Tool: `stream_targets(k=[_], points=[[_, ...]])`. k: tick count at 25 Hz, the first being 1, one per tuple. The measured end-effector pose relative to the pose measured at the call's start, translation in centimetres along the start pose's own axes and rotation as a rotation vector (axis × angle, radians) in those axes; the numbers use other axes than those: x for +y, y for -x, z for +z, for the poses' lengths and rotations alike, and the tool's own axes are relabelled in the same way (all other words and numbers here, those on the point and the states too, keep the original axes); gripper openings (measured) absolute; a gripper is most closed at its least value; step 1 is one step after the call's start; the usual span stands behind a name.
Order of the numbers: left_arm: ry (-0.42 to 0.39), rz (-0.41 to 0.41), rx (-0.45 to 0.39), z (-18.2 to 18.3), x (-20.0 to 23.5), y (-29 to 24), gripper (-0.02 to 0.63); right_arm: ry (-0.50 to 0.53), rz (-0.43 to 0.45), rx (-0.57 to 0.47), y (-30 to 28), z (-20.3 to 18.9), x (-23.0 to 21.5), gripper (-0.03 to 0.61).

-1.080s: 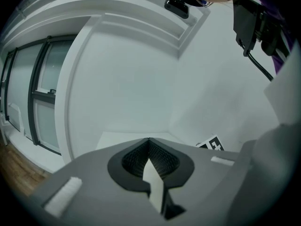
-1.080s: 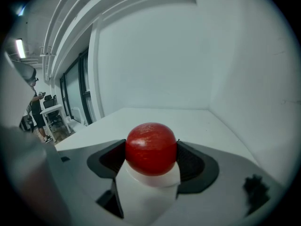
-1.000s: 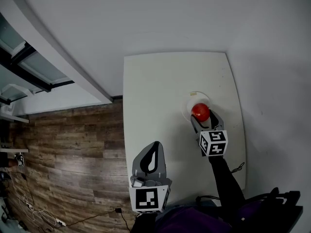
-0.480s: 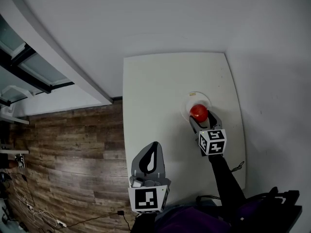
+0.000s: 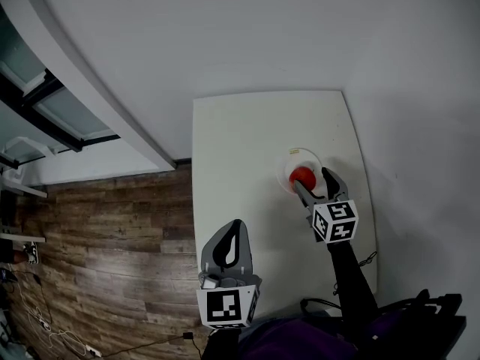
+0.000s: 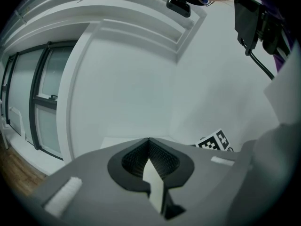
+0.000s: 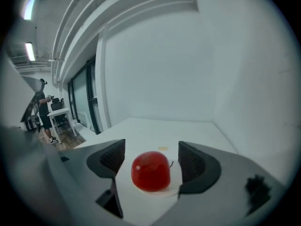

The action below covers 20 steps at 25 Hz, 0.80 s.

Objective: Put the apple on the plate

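A red apple (image 5: 301,176) rests on a small white plate (image 5: 300,159) near the middle right of the white table (image 5: 240,163). My right gripper (image 5: 314,184) stands open just behind the apple, its jaws spread to either side with gaps showing. In the right gripper view the apple (image 7: 151,170) sits on the plate (image 7: 175,182) between the two dark fingers (image 7: 112,157), touching neither. My left gripper (image 5: 232,240) hovers near the table's front left edge, jaws pressed together and holding nothing; the left gripper view shows its closed tips (image 6: 149,145) pointing at a white wall.
White walls close in behind and to the right of the table. A wooden floor (image 5: 97,253) lies to the left, with windows (image 5: 45,103) beyond. A person (image 7: 43,108) and desks stand far off at the left of the right gripper view.
The right gripper's jaws have spread apart and let go of the apple, which now sits on the plate. The gripper has drawn back slightly. The left gripper has stayed put.
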<state>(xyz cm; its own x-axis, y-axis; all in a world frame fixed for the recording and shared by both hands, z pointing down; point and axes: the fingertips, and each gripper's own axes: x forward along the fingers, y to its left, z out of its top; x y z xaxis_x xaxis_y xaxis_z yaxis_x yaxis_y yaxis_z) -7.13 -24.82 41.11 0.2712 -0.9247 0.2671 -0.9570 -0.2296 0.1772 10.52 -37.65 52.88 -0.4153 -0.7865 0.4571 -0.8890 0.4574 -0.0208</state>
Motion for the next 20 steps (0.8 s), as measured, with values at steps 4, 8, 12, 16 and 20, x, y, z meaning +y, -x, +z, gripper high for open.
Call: stream_targets(k=[4,8,12,16,20], points=[[-0.011,0.003,-0.016,0.5,0.0,0.4,0.006,0.023,0.029,-0.135,3.6,5.0,1.5,0.350],[-0.044,0.008,-0.074,1.4,-0.1,0.8,0.006,0.040,-0.002,-0.302,8.5,10.2,2.2,0.286],[-0.027,0.010,-0.109,3.2,-0.8,1.5,0.006,0.049,-0.094,-0.447,13.3,14.6,1.6,0.039],[-0.031,0.001,-0.139,4.4,-1.4,2.3,0.006,0.096,-0.121,-0.511,16.6,17.5,2.0,0.011],[-0.056,-0.021,-0.193,6.0,-1.9,4.1,0.006,0.125,-0.135,-0.544,19.2,19.3,3.2,0.011]])
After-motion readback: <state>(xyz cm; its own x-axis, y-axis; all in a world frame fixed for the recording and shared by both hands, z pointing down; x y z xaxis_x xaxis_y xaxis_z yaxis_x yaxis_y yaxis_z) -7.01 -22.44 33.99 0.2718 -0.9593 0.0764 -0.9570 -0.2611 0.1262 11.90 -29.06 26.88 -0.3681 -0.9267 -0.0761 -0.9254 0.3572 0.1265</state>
